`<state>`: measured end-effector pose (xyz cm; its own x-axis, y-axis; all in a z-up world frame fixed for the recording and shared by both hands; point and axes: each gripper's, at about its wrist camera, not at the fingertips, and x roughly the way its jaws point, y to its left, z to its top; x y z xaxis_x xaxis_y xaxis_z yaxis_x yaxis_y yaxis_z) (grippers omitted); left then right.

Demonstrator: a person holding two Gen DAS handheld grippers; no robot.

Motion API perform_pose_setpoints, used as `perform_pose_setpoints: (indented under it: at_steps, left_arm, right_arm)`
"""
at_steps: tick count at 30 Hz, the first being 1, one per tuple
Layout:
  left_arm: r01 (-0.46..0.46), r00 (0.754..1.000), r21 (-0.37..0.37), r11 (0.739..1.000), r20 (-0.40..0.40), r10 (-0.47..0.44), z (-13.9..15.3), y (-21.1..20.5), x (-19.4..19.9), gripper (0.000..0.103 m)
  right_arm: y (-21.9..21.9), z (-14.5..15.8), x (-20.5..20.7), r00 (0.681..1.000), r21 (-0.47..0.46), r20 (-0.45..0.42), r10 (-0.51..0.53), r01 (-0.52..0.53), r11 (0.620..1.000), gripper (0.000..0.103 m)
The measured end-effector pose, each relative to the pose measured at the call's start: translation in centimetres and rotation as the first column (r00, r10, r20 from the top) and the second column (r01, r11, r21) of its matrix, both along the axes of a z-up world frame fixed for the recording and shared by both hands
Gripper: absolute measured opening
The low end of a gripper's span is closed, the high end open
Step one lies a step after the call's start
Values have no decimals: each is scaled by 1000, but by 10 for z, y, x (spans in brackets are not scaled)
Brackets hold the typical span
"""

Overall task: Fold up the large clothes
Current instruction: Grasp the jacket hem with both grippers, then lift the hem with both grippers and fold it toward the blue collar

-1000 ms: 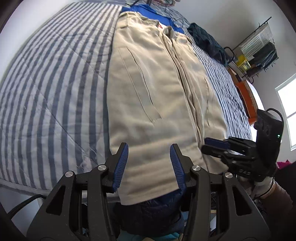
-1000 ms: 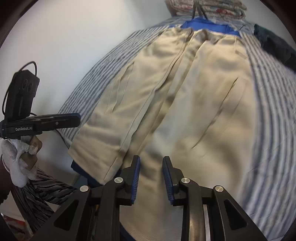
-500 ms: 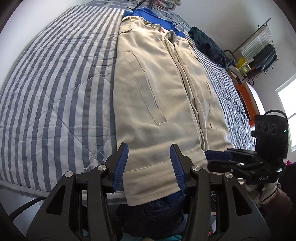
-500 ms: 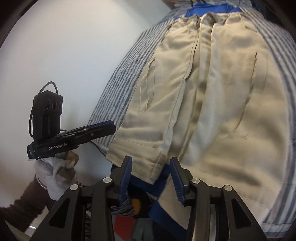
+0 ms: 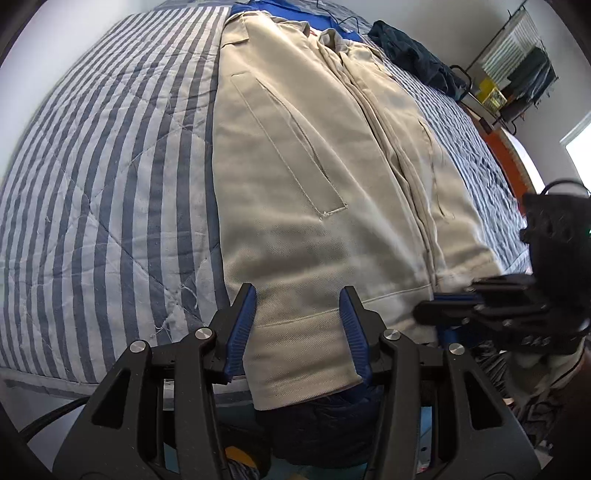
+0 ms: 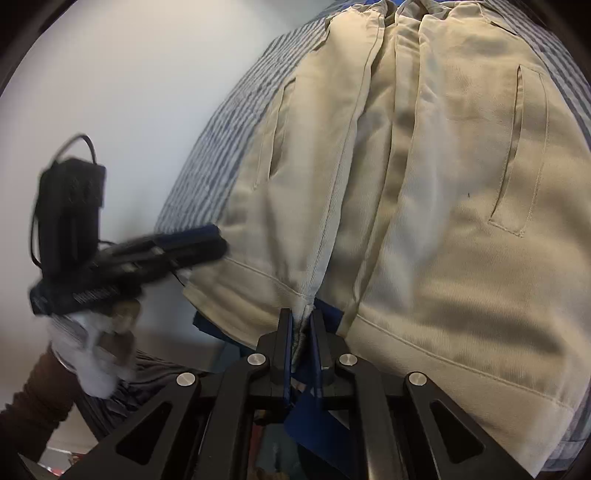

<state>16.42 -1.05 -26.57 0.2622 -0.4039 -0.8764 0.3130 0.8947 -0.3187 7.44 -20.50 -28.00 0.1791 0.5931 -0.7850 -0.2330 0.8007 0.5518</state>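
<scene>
A beige jacket (image 5: 314, 166) lies front-up and flat on a blue-and-white striped quilt (image 5: 110, 166), its hem at the bed's near edge. My left gripper (image 5: 297, 328) stands open over the hem's left part, the cloth showing between its blue pads without being pinched. In the right wrist view the right gripper (image 6: 301, 332) is closing its jaws, and the bottom corner of the jacket's (image 6: 443, 184) front opening sits squeezed between the pads. Each gripper shows in the other's view: the right gripper (image 5: 443, 306) at the hem, the left gripper (image 6: 199, 240) beside the hem's corner.
A blue garment (image 5: 325, 22) lies under the jacket's collar and a dark garment (image 5: 410, 48) sits at the bed's far right. A wire rack (image 5: 517, 74) stands by the wall. Navy cloth (image 5: 325, 424) hangs below the hem. A gloved hand (image 6: 88, 354) holds the left gripper.
The right gripper has moved in to the hem at the front opening, opened wider on the way, then closed on the cloth. The left gripper has stayed open over the hem.
</scene>
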Motion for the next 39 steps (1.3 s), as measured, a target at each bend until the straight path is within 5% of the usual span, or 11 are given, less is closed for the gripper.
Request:
perform_pose_setpoints:
  at_steps: [3,5,10,14,18,22,25,28,32,37,39]
  left_arm:
    - [-39,999,-49,998,-15,39,6,11,3,48]
    - [-98,995,-99,990,-42,95,5,26,7,53]
    - [-235,963,-196,952,-180,201,-19,61,18,64]
    - [-254,950,-235,938,-242,196,-32,64,24,64]
    - [-205,958,-253,946,-248,141,-33,50,26,63]
    - [-115,979,-182,977,-189,80,-29,25,18,49]
    - [-110,981,-183,977,-181,77,-29,23,15,48]
    - [-149,969,-231,961,-229,95,-34,31,14,48]
    - [-124,972,-227,966,-223,73,-34,28,12,48]
    - [-132,974,-246,960,-210,80,-27,24,11,15]
    - [-142,976,-276,951,-201,87,-19,26,11,13]
  right_arm:
    - [-13,23,-7,999,43,36,8,-10,999,20]
    - [-37,48,-17,993,55,109,-44,38,998,44]
    - [-103,59,-29,972,-58,152,-180,190,980,48]
    - [-137,27,-32,964,-71,52,-262,265,962,48]
    - [-142,7,-33,964,41,-31,-265,266,963,48]
    - [-133,-7,-24,970,-9,-23,-241,241,970,25]
    - [-132,-2,-24,969,20,-28,-245,245,969,28]
    - [-133,-7,-26,970,93,-68,-232,237,967,48]
    - [-129,-12,-27,977,130,-78,-201,209,969,46]
    - [-123,-17,-17,972,155,-101,-210,224,962,27]
    - [-129,-15,-21,972,182,-91,-219,232,956,22]
